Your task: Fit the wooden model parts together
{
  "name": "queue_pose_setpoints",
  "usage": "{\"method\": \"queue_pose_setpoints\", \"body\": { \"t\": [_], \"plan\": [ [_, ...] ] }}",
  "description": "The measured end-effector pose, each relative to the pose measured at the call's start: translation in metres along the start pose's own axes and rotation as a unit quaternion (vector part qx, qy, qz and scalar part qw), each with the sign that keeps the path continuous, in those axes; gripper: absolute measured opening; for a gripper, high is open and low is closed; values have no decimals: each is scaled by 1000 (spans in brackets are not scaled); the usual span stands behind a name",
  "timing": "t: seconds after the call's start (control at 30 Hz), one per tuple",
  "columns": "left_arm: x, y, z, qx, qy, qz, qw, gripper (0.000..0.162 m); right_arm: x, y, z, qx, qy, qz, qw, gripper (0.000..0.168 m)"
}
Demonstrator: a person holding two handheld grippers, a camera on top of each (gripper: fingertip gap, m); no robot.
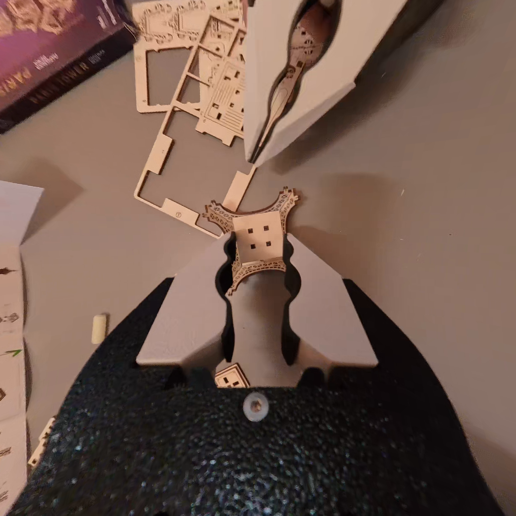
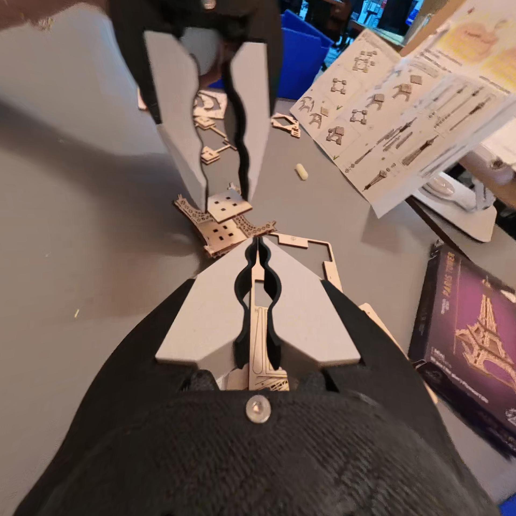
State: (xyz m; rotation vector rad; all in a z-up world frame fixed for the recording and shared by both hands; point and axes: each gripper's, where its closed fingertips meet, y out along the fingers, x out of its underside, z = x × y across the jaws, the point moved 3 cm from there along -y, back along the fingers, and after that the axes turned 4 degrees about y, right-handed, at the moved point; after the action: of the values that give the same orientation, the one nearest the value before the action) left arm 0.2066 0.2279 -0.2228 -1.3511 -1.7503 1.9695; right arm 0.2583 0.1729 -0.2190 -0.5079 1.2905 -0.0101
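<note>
Wood lattice base (image 1: 258, 245), a square plate with four small holes on arched legs, sits at the centre of the left wrist view, between the tips of the left gripper (image 1: 258, 240). Its fingers (image 1: 195, 293) stand moderately apart and flank the plate's two sides; whether they press it I cannot tell. In the right wrist view the same base (image 2: 227, 205) appears in the middle of the frame, tilted above a second lattice piece (image 2: 223, 233) lying flat on the grey counter (image 2: 83, 223).

Just below that, the right gripper (image 2: 257, 242) has its fingers (image 2: 212, 307) nearly closed on a thin flat wooden strip (image 2: 258, 349) that runs back between them. In the left wrist view this gripper (image 1: 255, 159) enters from the upper right, tips pointing down toward the base, strip (image 1: 279, 103) visible in its gap.

Emptied wooden part sheets (image 1: 178, 156) lie in the upper middle of the left view. A purple kit box (image 2: 472, 343) rests at the right edge of the right view, an unfolded instruction sheet (image 2: 391, 111) at the upper right, and a small pale cylinder (image 2: 301, 171) lies on the counter between the sheet and the grippers.
</note>
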Motion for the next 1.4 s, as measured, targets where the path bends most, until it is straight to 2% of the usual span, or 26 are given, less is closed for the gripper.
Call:
{"method": "queue_pose_setpoints", "body": {
  "t": [0.13,0.3,0.93,1.07,1.2,1.4],
  "plan": [
    [6,10,0,25,-4,-55,998,31,5,6,-15,-16,-71,-21,997,0],
    [11,20,0,30,0,-90,995,31,8,7,-22,-32,-95,-29,995,0],
    [15,23,-7,17,-17,-65,998,33,10,9,-26,-40,-104,-37,993,0],
    [17,18,-7,18,-22,-67,997,38,10,9,-25,-35,-105,-37,993,8],
    [18,15,-10,13,-37,-74,997,39,10,9,-23,-31,-101,-39,994,23],
    [11,16,-9,17,-54,-74,996,36,12,12,-21,-16,-104,-50,993,25]
  ]
}}
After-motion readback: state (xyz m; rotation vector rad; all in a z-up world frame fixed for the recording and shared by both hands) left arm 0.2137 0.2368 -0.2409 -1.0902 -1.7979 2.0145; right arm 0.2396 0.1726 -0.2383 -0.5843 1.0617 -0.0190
